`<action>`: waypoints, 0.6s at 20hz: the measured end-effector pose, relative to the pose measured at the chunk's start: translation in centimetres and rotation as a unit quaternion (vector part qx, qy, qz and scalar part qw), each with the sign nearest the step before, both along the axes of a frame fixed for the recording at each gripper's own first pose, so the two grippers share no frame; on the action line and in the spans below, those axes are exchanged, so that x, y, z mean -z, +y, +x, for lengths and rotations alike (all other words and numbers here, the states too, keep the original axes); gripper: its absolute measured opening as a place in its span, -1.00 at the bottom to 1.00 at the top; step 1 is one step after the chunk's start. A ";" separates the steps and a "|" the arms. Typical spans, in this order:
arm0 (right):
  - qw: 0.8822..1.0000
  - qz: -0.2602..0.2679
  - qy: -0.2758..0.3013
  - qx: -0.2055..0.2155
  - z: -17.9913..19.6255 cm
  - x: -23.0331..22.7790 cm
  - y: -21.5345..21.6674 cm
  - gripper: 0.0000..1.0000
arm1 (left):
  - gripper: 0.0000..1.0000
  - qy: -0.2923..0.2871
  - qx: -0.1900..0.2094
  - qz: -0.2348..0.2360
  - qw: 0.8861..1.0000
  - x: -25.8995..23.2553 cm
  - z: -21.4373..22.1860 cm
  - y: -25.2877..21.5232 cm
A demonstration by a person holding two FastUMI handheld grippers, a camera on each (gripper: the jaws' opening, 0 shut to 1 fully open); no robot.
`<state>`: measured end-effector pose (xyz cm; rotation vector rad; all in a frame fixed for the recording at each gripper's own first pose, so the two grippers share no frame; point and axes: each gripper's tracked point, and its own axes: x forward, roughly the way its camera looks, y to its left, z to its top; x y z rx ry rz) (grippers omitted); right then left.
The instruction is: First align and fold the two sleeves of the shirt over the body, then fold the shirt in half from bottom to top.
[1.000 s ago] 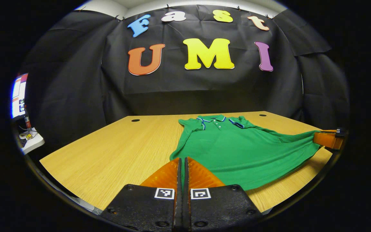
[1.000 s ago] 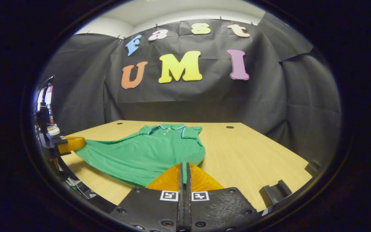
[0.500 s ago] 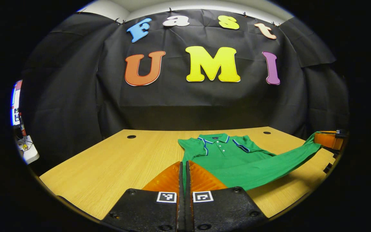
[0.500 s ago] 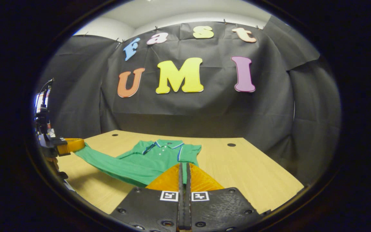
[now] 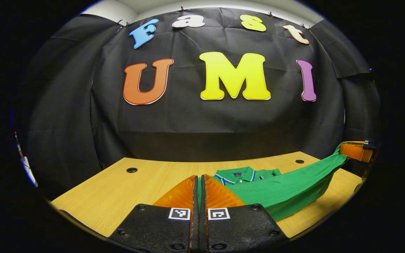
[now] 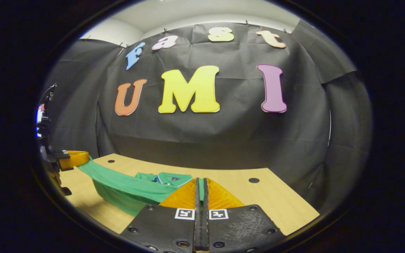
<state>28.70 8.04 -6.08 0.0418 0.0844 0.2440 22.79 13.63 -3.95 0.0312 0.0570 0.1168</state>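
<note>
A green polo shirt with a blue-and-white trimmed collar lies on the wooden table. Its bottom hem is lifted off the table and stretched between both grippers, over the lower body. My left gripper is shut on one hem corner; green cloth shows between its fingers. In the right gripper view my right gripper is shut on the other hem corner of the shirt. Each view shows the other gripper farther off: the right gripper at the right edge, the left gripper at the left edge, both holding the hem.
The table has round cable holes near its back edge, close to the black cloth wall. Equipment on a stand sits at the far left of the right gripper view.
Both grippers have carried the hem up and toward the collar. The lifted fold now covers most of the shirt body, and the wall looks nearer.
</note>
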 end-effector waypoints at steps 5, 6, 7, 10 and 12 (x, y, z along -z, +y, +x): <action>1.000 -0.005 -0.014 0.013 6.9 -2.7 0.6 -1.00 | -0.89 -0.003 0.013 -0.014 1.000 -2.3 6.7 0.1; 1.000 -0.002 -0.012 0.013 8.3 -2.9 1.0 -1.00 | -0.89 -0.004 0.016 -0.017 1.000 -2.7 8.0 0.3; 1.000 0.000 -0.009 0.012 9.6 -3.2 1.4 -1.00 | -0.89 -0.004 0.017 -0.021 1.000 -3.0 9.3 0.5; 1.000 0.004 0.003 0.017 14.2 -2.7 2.6 -1.00 | -0.89 0.004 0.016 -0.030 0.999 -2.5 13.4 1.6; 1.000 0.002 0.013 0.023 17.6 -1.6 3.5 -1.00 | -0.88 0.013 0.014 -0.034 0.999 -1.2 16.6 2.5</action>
